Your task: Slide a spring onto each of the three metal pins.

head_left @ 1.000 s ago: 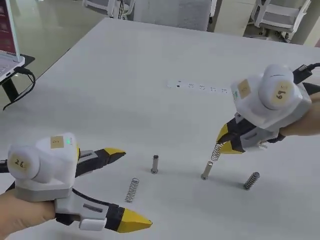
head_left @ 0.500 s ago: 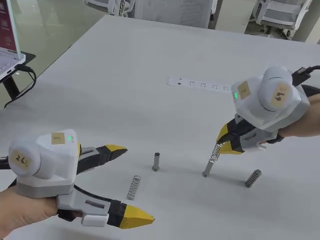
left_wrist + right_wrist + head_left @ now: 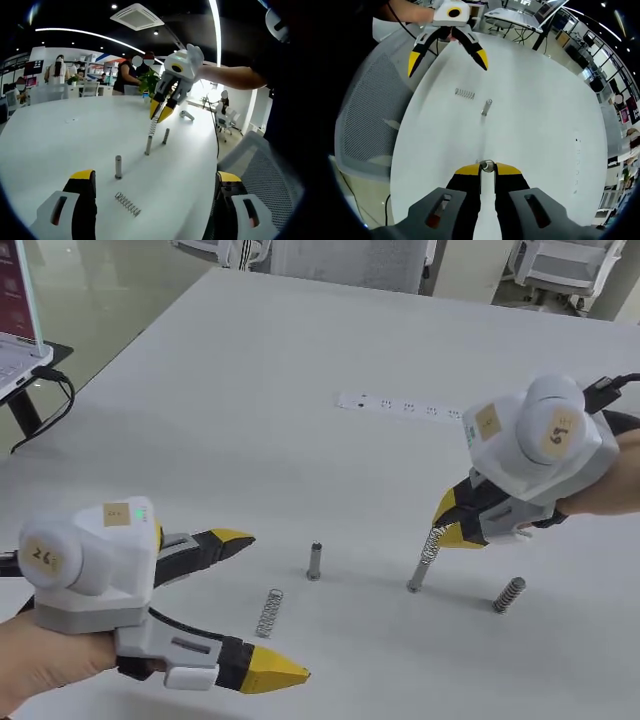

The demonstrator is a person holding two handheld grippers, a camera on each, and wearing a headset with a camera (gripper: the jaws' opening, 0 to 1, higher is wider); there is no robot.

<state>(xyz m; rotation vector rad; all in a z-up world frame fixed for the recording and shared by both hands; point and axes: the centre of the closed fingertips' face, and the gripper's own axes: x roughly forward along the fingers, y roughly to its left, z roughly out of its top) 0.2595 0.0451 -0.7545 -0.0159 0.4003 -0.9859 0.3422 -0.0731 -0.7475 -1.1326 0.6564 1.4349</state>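
I hold my right gripper (image 3: 455, 524) clamped on a small coiled steel spring (image 3: 432, 543), slanted so its lower end meets the right-hand short grey metal pin (image 3: 414, 578) on the white surface (image 3: 250, 440), while my left gripper (image 3: 258, 607) hovers, jaws apart, by a loose second spring (image 3: 269, 612).

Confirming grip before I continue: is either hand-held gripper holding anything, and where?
The right hand-held gripper pinches a spring by its upper end, above the middle pin. The left hand-held gripper is open and empty.
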